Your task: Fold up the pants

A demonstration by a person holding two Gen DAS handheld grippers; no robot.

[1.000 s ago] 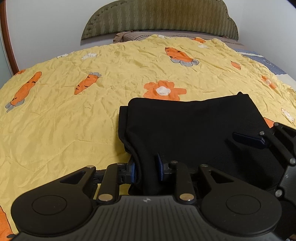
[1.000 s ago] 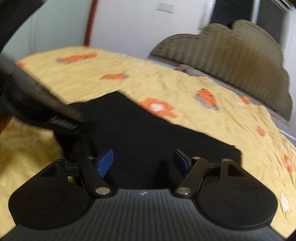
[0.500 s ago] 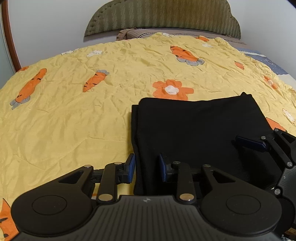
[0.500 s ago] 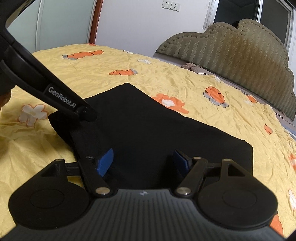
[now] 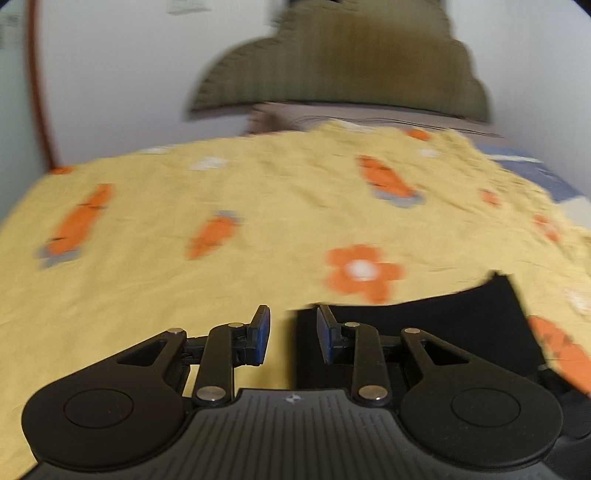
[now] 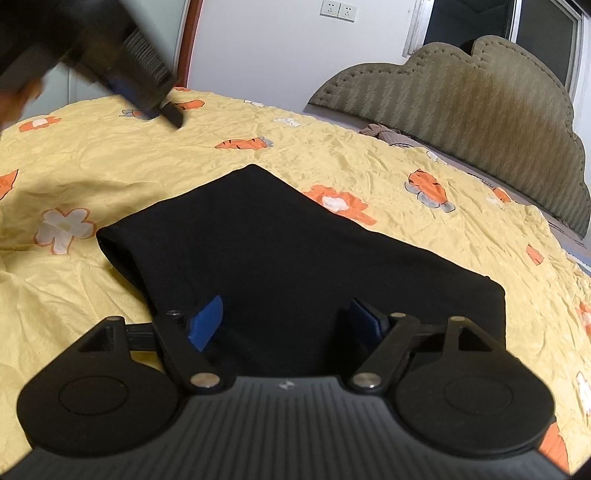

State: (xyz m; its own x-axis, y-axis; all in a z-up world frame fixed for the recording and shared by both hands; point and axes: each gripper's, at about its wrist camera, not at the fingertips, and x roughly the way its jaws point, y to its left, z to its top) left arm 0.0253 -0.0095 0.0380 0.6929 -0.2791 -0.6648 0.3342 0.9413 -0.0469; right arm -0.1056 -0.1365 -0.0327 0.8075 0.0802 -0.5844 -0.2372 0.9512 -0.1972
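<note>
The black pants [image 6: 295, 258] lie folded into a flat rectangle on the yellow carrot-print bedspread [image 6: 92, 177]. In the left wrist view the pants [image 5: 424, 325] show at lower right, blurred. My left gripper [image 5: 291, 332] is open and empty, raised above the pants' left edge. It also shows in the right wrist view [image 6: 110, 55] at upper left, lifted well above the bed. My right gripper [image 6: 286, 323] is open wide and empty, low over the pants' near edge.
An olive padded headboard [image 6: 461, 103] stands at the far end of the bed. A brown pillow [image 6: 384, 131] lies below it. A white wall with sockets [image 6: 338, 9] and a window [image 6: 498, 22] are behind.
My left gripper let go of the pants' left edge, opened and rose up and away from the bed. The pants settled flat. My right gripper stayed open over the near edge.
</note>
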